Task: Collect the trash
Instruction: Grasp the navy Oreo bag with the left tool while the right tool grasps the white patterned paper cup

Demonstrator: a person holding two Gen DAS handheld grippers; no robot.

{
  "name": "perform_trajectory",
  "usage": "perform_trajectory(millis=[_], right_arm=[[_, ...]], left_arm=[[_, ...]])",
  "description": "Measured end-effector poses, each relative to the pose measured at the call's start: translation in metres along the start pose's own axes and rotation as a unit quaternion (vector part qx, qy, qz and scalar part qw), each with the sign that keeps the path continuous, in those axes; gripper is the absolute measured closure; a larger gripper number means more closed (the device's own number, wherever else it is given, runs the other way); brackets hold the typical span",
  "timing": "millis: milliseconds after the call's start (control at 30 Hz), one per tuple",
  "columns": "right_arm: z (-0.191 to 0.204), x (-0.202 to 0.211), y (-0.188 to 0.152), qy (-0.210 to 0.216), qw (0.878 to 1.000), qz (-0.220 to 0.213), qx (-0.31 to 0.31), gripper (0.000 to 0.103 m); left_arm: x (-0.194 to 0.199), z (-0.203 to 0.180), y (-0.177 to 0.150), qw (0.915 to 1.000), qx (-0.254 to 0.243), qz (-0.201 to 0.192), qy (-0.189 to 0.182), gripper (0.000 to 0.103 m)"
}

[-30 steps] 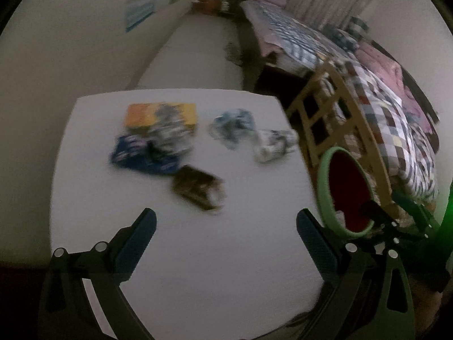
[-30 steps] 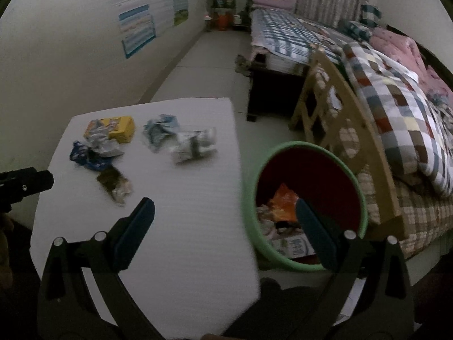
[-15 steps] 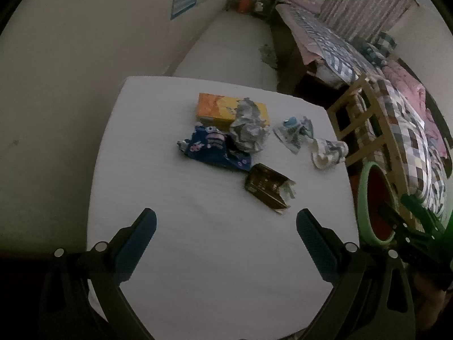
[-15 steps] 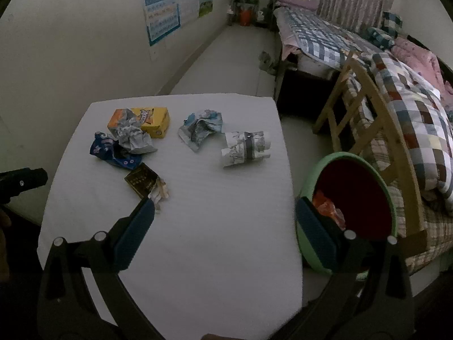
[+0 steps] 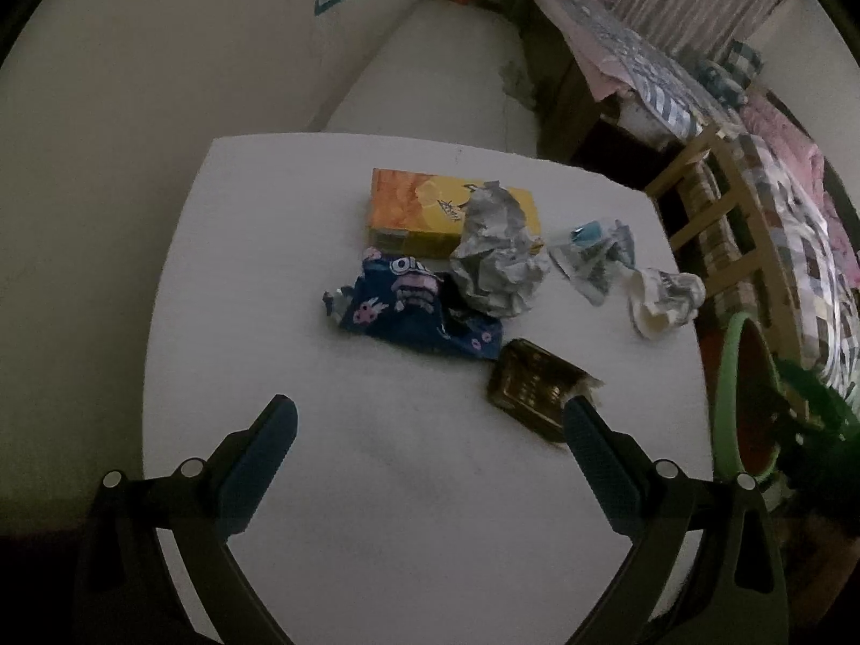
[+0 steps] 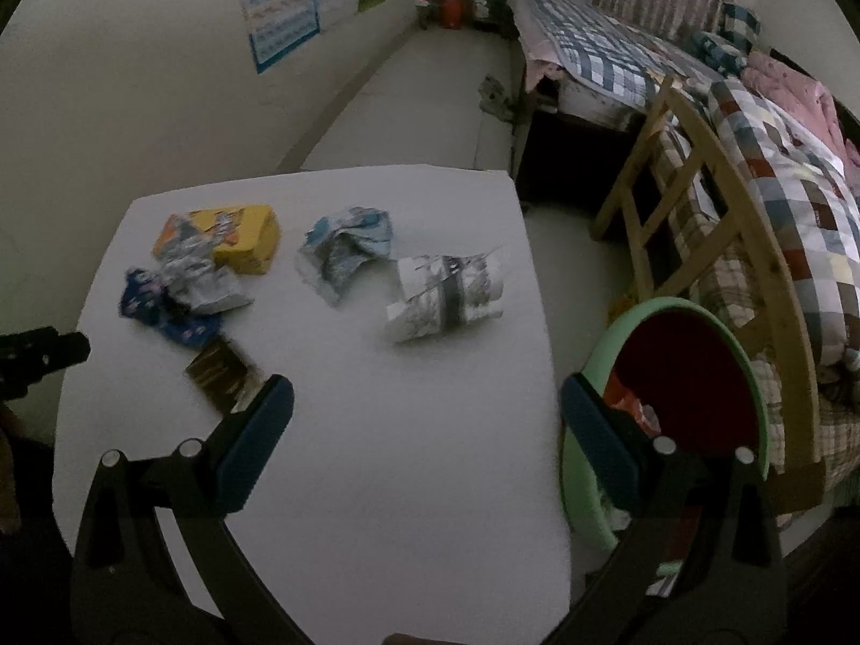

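Observation:
Several pieces of trash lie on the white table [image 5: 376,510]: an orange-yellow box [image 5: 424,212], a crumpled silver wrapper [image 5: 497,255], a blue Oreo wrapper [image 5: 414,312], a dark brown wrapper [image 5: 535,389], a crumpled light-blue wrapper [image 5: 594,255] and a crushed paper cup [image 5: 664,298]. My left gripper [image 5: 427,430] is open and empty, just short of the brown wrapper. My right gripper [image 6: 424,408] is open and empty over the table [image 6: 376,484], near the cup [image 6: 449,298] and the brown wrapper [image 6: 220,371]. A green bin [image 6: 693,392] with a red inside stands right of the table and holds some trash.
A wooden bed rail [image 6: 720,215] and beds with checked quilts [image 6: 795,172] stand at the right. A wall with posters [image 6: 282,19] runs along the left. The floor aisle [image 6: 424,97] lies beyond the table. The bin also shows in the left wrist view [image 5: 731,403].
Both grippers have swung left from the bin toward the table and moved closer to the trash. The left gripper now sits nearer the brown wrapper. Both stay open and empty.

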State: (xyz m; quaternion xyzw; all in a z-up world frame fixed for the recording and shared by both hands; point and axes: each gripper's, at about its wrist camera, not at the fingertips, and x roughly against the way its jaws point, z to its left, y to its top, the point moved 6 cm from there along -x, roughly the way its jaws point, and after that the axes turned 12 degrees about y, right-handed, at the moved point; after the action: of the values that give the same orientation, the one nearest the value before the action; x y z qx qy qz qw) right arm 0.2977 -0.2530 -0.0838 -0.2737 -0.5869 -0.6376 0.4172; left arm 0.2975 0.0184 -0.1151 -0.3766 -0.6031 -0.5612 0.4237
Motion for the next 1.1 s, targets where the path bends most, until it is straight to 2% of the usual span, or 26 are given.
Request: perform_trajectory(millis=[467, 733, 800, 933, 1000, 1033, 1100], right_arm=[[-0.038, -0.071, 0.033, -0.004, 0.999, 0.034, -0.042, 0.005], [-0.045, -0.097, 0.036, 0.005, 0.997, 0.052, -0.057, 0.005], [-0.046, -0.103, 0.035, 0.009, 0.996, 0.057, -0.062, 0.013], [-0.046, -0.116, 0.029, 0.012, 0.995, 0.072, -0.064, 0.018], [-0.044, -0.121, 0.025, 0.018, 0.995, 0.081, -0.064, 0.033], [-0.044, -0.123, 0.022, 0.02, 0.994, 0.084, -0.065, 0.033], [-0.045, -0.121, 0.02, 0.023, 0.994, 0.077, -0.069, 0.034]], left_arm=[[-0.072, -0.01, 0.02, 0.9989, -0.016, 0.041, 0.014, 0.008], [-0.089, -0.019, 0.025, 0.9982, -0.033, 0.04, 0.029, 0.009], [-0.091, -0.018, 0.026, 0.998, -0.036, 0.042, 0.033, 0.009], [-0.098, -0.018, 0.025, 0.9973, -0.043, 0.045, 0.04, 0.01], [-0.101, -0.02, 0.025, 0.9969, -0.043, 0.049, 0.043, 0.025], [-0.101, -0.019, 0.025, 0.997, -0.039, 0.048, 0.045, 0.027], [-0.098, -0.018, 0.025, 0.9974, -0.035, 0.045, 0.045, 0.041]])
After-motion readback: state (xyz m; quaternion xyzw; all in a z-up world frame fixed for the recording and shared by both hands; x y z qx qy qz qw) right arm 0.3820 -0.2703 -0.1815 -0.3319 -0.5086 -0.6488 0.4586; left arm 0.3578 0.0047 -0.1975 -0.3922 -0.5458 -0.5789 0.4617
